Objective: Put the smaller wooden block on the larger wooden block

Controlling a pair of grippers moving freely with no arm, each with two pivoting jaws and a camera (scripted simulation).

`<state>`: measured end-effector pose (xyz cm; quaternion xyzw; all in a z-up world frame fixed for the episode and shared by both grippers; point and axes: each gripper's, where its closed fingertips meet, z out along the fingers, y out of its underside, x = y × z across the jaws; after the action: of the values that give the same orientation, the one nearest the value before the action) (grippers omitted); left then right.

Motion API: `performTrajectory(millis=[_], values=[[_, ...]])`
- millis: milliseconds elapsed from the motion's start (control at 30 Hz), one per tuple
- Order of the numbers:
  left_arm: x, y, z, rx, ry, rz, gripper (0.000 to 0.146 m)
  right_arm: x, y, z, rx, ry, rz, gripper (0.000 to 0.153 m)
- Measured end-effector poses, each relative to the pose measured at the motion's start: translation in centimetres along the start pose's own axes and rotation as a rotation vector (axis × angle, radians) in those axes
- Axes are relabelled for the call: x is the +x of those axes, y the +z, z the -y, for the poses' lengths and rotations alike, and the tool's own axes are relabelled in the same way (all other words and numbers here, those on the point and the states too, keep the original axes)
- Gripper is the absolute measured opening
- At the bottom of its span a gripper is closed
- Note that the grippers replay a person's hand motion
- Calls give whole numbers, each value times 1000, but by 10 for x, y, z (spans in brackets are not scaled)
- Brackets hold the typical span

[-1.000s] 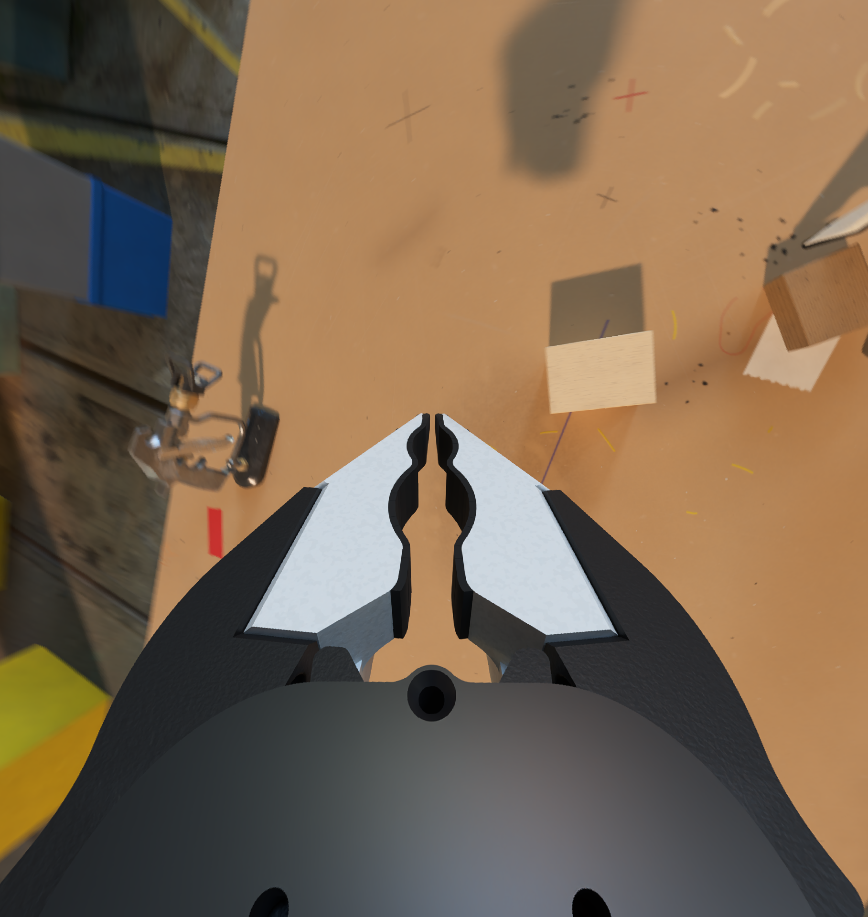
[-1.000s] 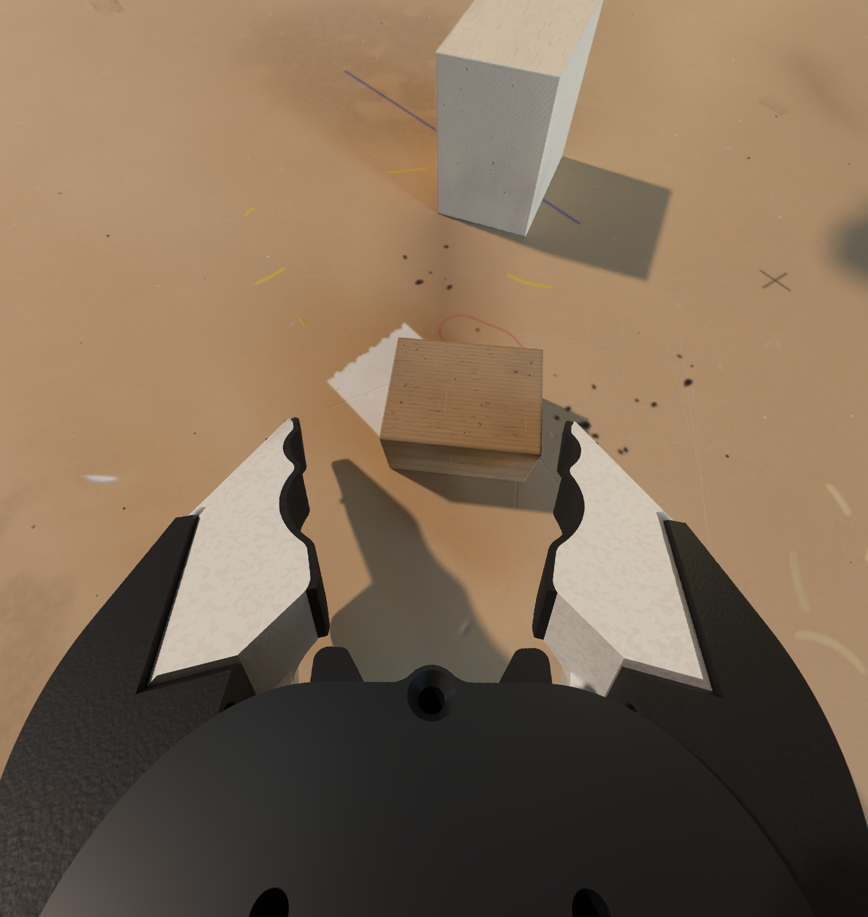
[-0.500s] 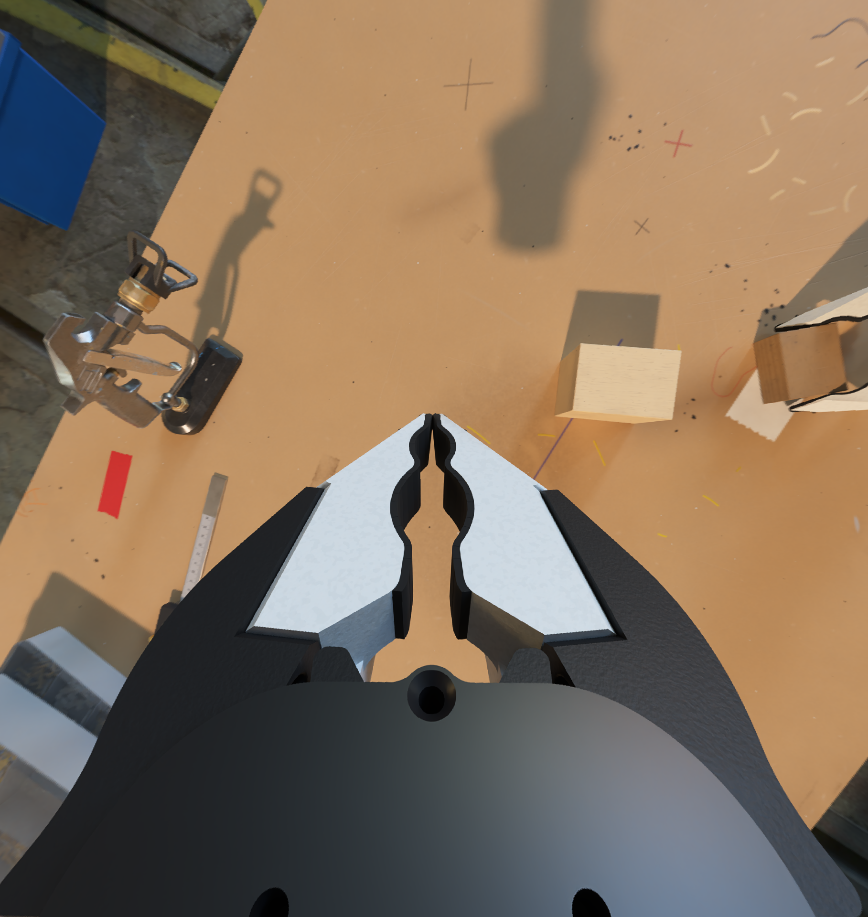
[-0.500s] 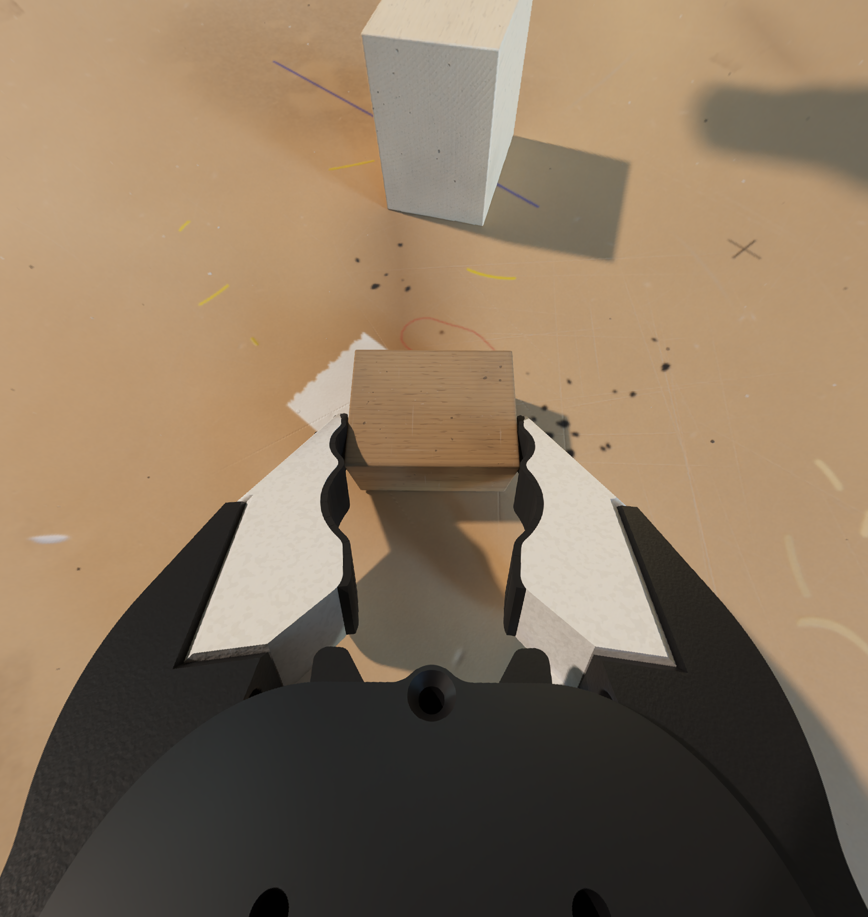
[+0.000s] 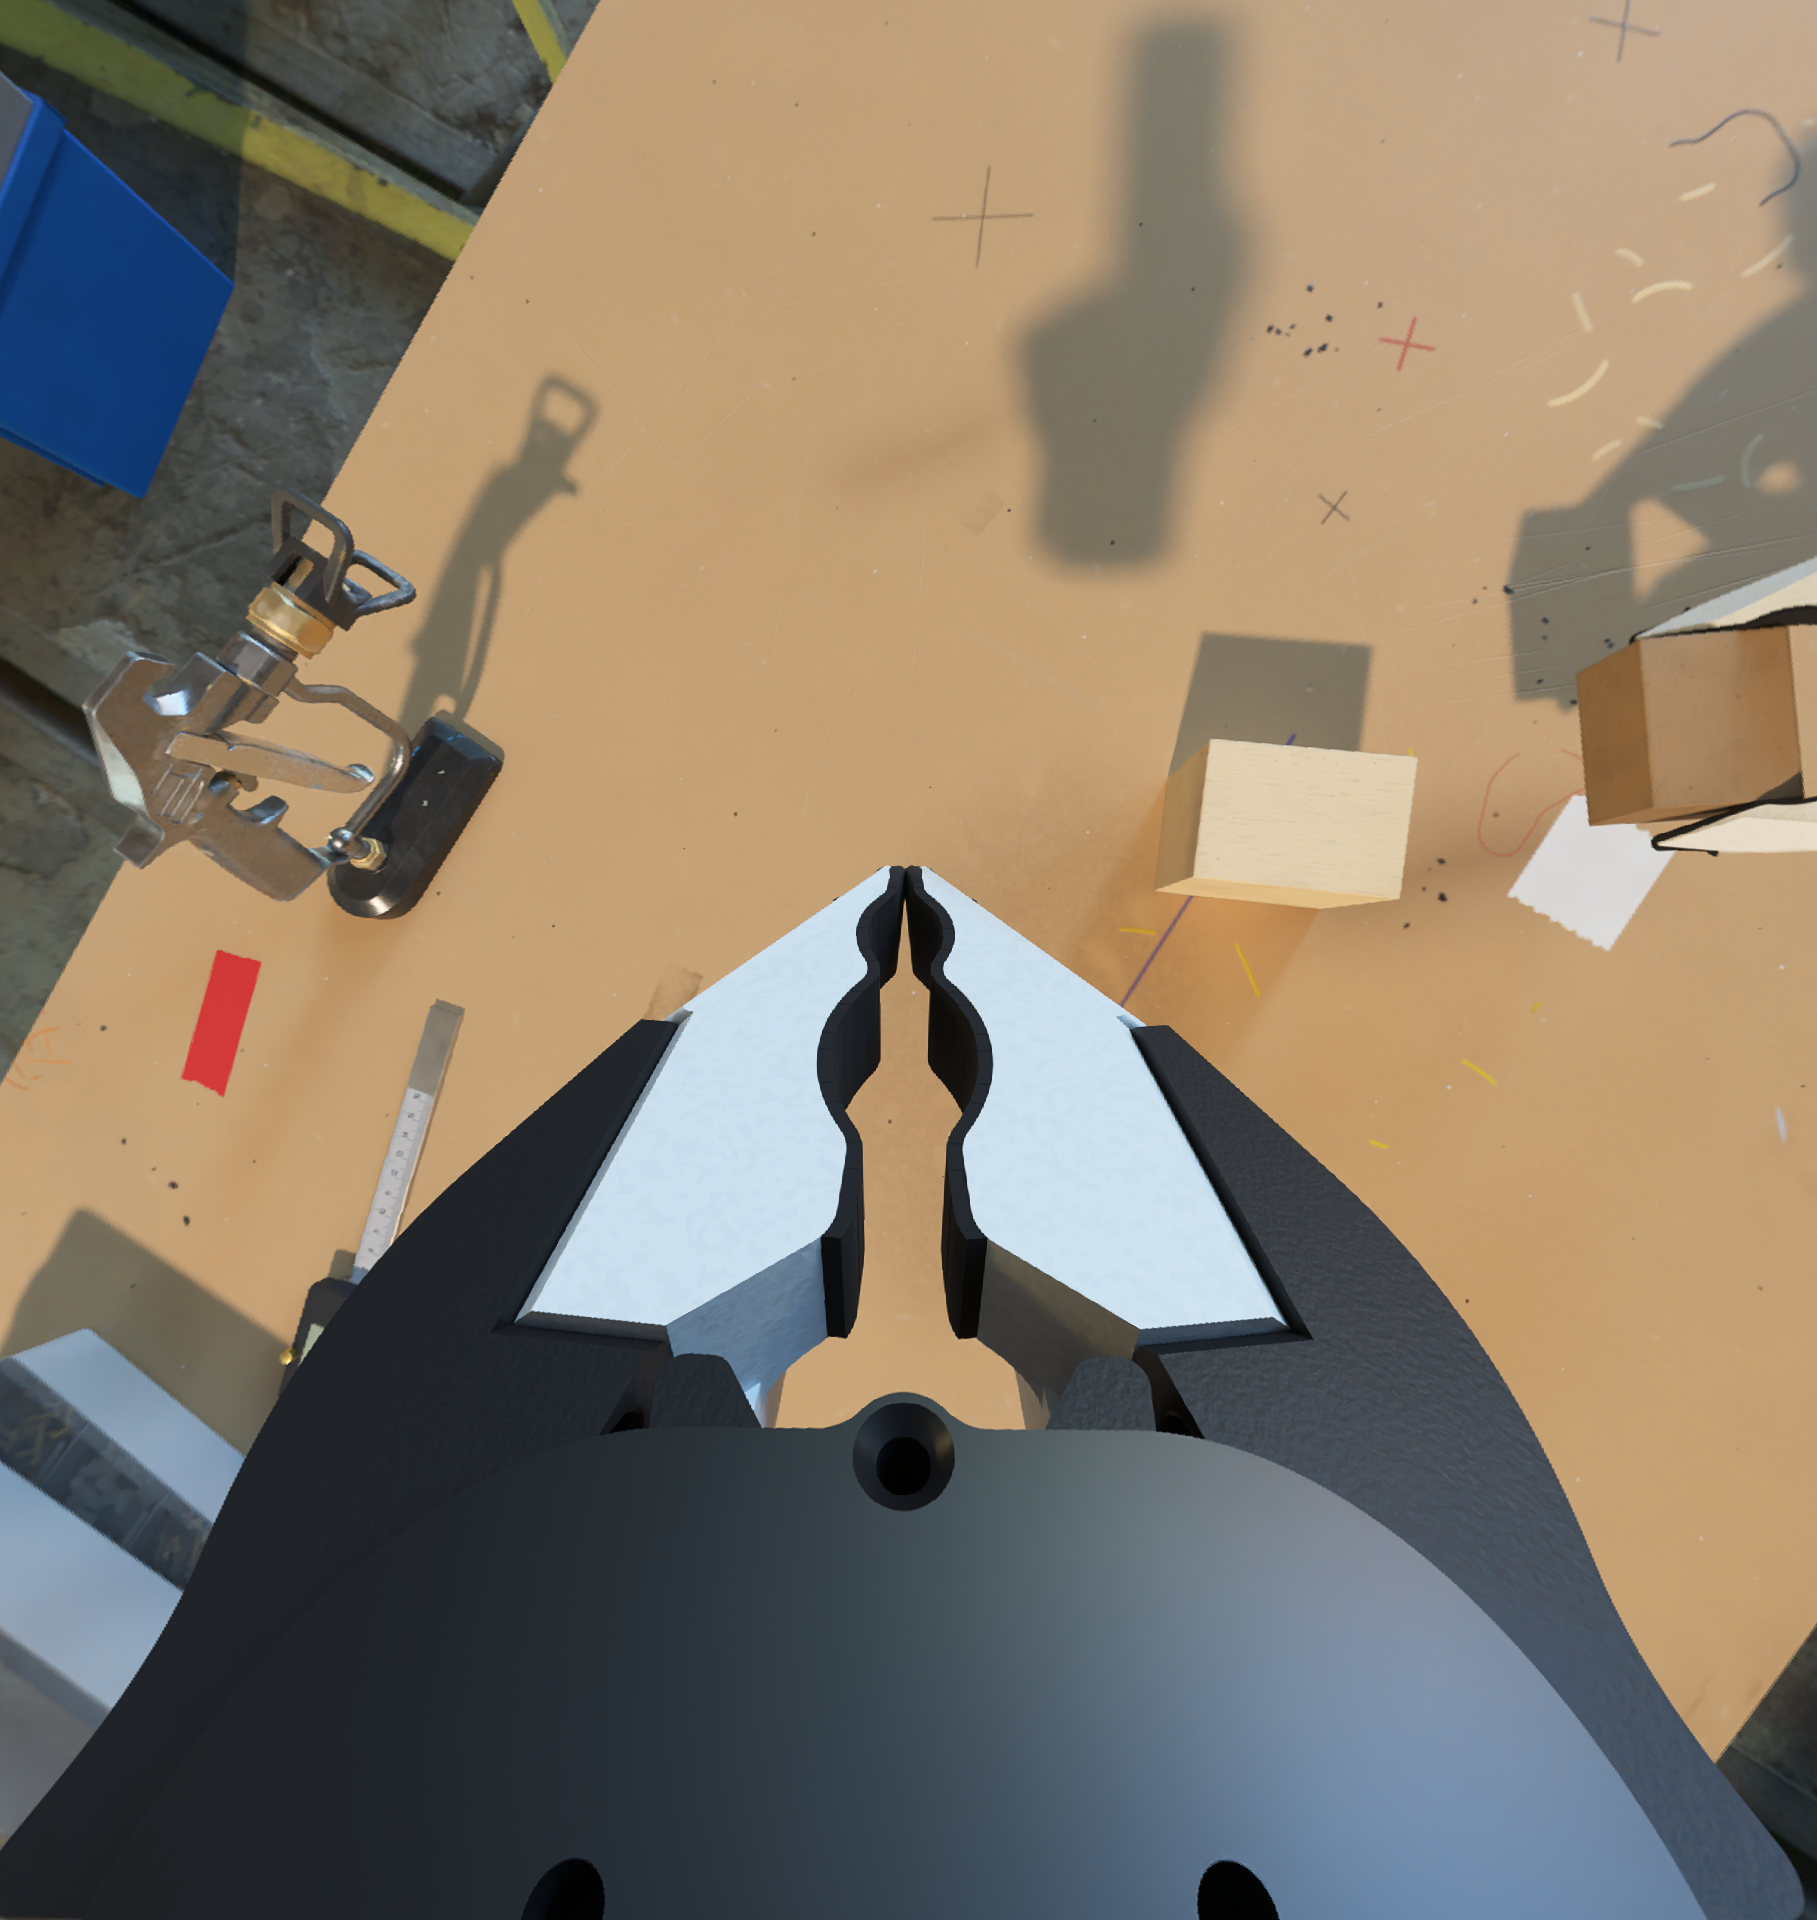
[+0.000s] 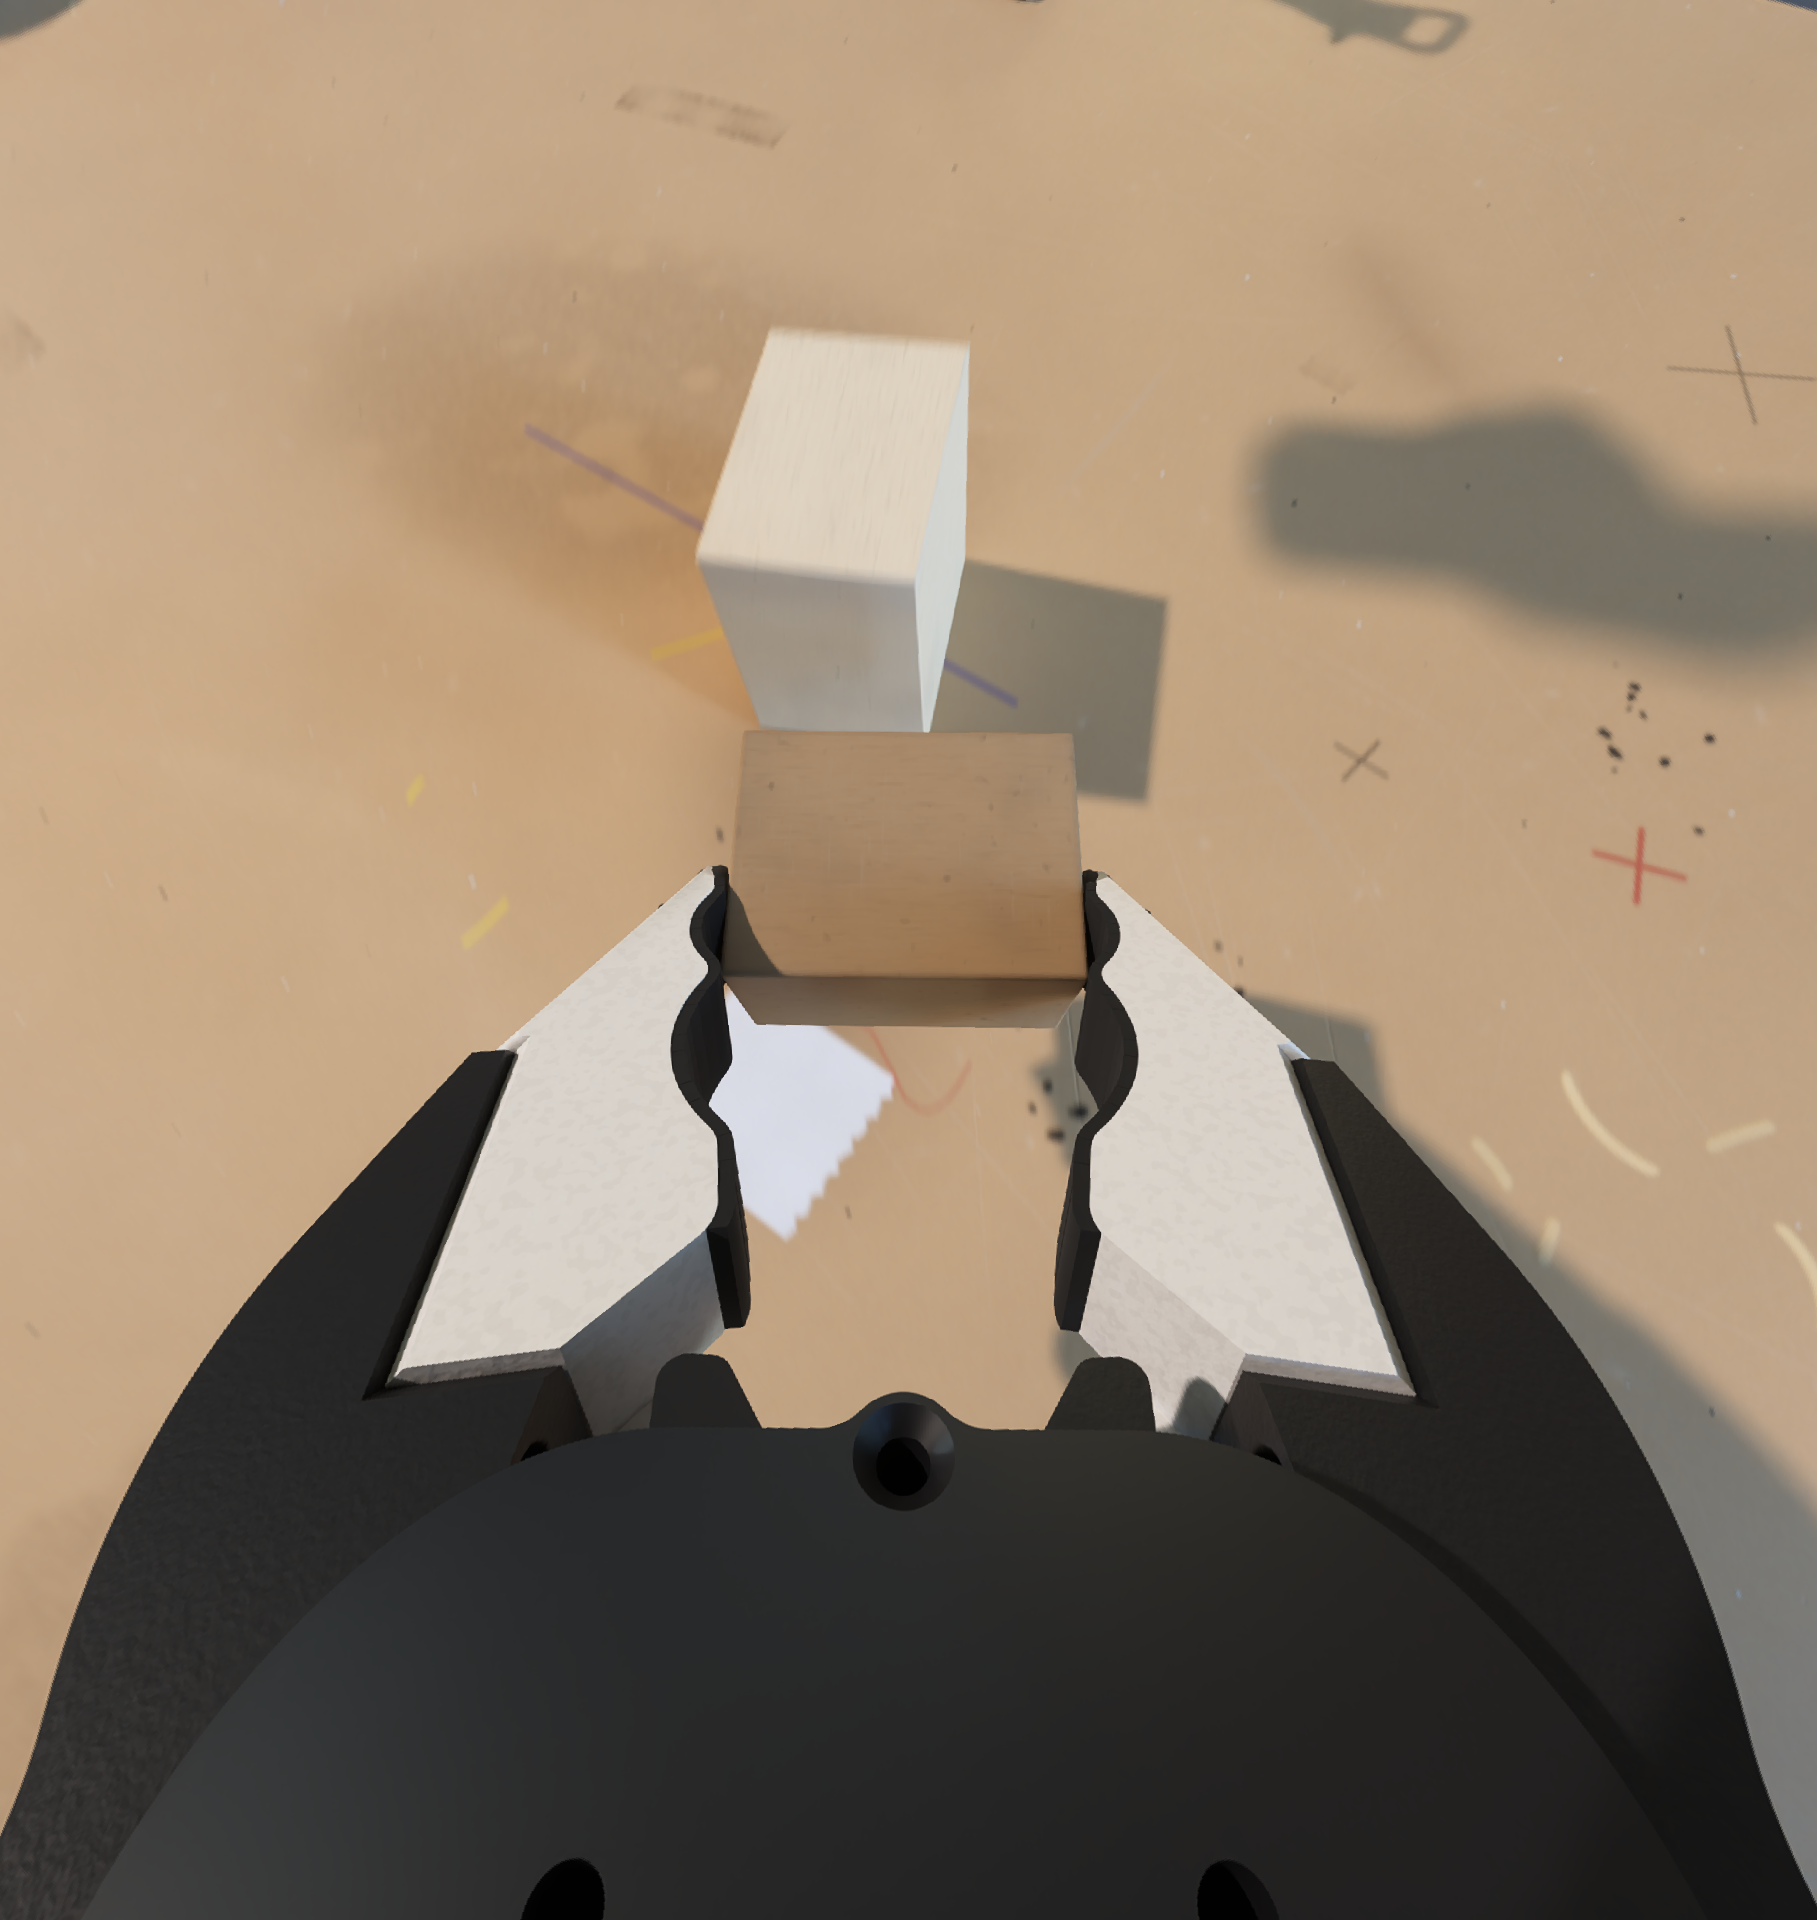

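In the right wrist view, the smaller wooden block is pinched between the two fingertips of the right claw at the centre of the frame and is held clear of the counter. A white scrap of paper is seen on the counter beneath it. The larger wooden block, paler in colour, is seen standing on the counter just above the held block in the frame. In the left wrist view, the left claw is seen pressed together, with nothing gripped. The larger block lies to the right of its tips, and the held block is seen at the right edge. A metal spray gun, a red strip and a ruler are found along the left side.
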<state>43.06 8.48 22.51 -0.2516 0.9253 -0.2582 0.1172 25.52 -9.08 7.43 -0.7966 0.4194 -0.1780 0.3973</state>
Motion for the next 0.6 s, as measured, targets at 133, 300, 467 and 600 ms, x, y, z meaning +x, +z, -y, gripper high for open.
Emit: performTrajectory(millis=[133,300,467,600], values=[[0,0,0,-24,10,23,0,-4,16,38,-44,97,22,67],[0,0,0,-45,15,52,0,-6,34,44,-131,115,-10,67],[-1,0,0,-57,33,88,0,-8,38,49,-118,92,-38,67],[-1,1,0,-64,36,109,0,-6,40,52,-125,91,-58,67]])
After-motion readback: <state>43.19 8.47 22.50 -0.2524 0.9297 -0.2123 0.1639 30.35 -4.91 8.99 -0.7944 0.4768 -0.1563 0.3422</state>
